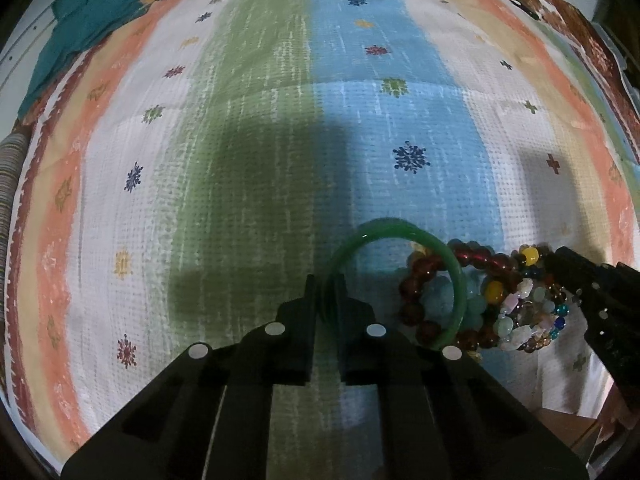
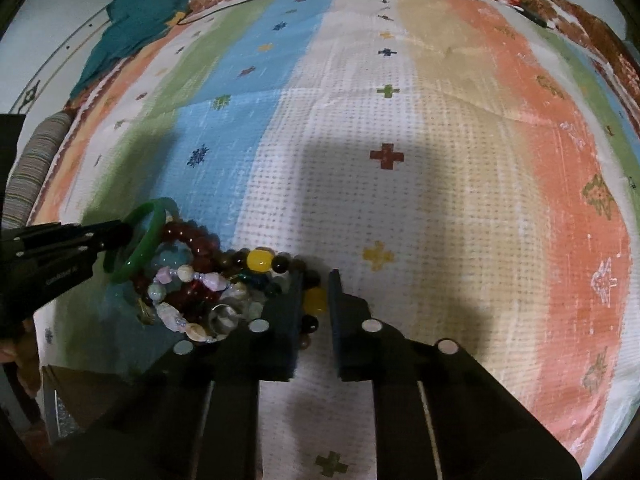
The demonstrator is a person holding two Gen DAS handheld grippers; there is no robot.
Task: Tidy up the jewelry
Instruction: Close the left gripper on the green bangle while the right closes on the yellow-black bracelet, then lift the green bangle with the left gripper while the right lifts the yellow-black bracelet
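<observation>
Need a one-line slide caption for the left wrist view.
Left claw shut on a green bangle beside a heap of beaded bracelets on a striped cloth.

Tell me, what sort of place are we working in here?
Probably a home, likely a bed: a soft striped bedspread bears the bracelet pile, teal clothing lies crumpled at its far edge.

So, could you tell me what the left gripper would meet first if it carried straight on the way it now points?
The left gripper, already shut on the green bangle, points steeply down at the striped cloth. Nothing else shows ahead, so probably the cloth, though depth is unclear.
</observation>
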